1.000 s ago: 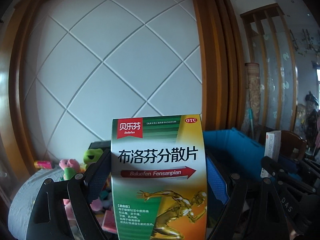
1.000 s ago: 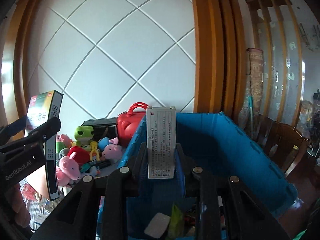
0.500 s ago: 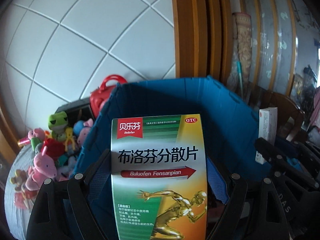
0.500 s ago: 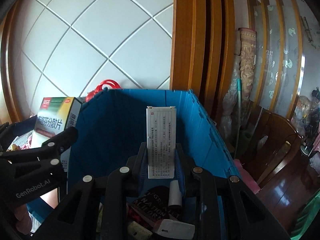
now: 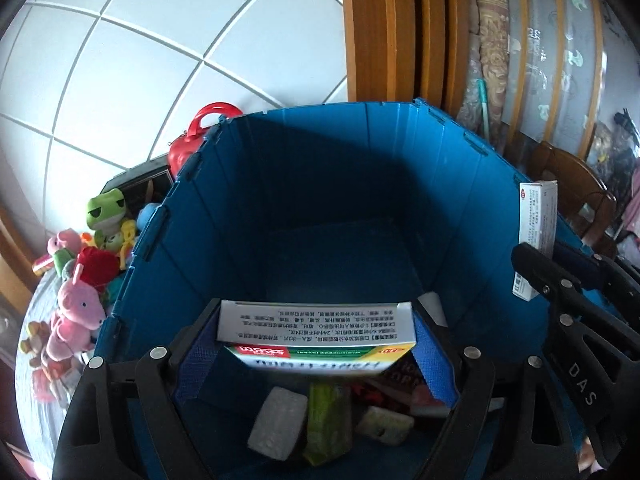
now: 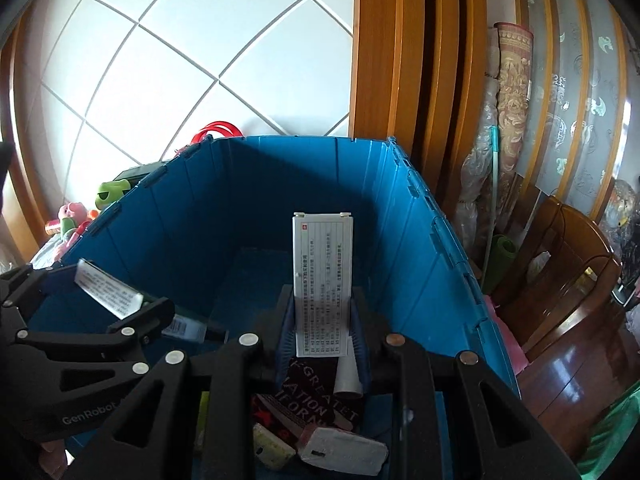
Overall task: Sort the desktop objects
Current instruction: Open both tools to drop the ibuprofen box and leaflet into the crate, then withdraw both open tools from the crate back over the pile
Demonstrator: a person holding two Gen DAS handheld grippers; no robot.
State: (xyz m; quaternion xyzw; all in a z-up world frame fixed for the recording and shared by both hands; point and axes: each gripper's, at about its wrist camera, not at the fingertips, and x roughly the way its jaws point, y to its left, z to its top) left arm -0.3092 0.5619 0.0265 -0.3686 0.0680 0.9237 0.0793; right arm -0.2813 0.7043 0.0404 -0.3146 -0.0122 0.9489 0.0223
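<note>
A deep blue crate [image 5: 320,152] fills both views, and both grippers hang over its open top. My left gripper [image 5: 318,346] is shut on a wide green-and-orange medicine box [image 5: 316,322], which lies tipped forward between the pads with its white printed side up. The left gripper [image 6: 116,300] and that box [image 6: 106,288] also show at the left of the right wrist view. My right gripper [image 6: 322,296] is shut on a narrow white medicine box [image 6: 322,264], held upright. The same white box [image 5: 538,216] appears at the right edge of the left wrist view.
The crate floor holds a white block [image 5: 278,422], a green packet [image 5: 326,420], a dark book [image 6: 316,396] and other small items. Plush toys [image 5: 80,304] and a red case [image 5: 196,136] sit left of the crate. A wooden chair [image 6: 568,280] stands at the right.
Both grippers moved from beside the toys to over the crate and dipped toward it. The green box, upright before, has tipped forward between the left pads. The white box stays upright.
</note>
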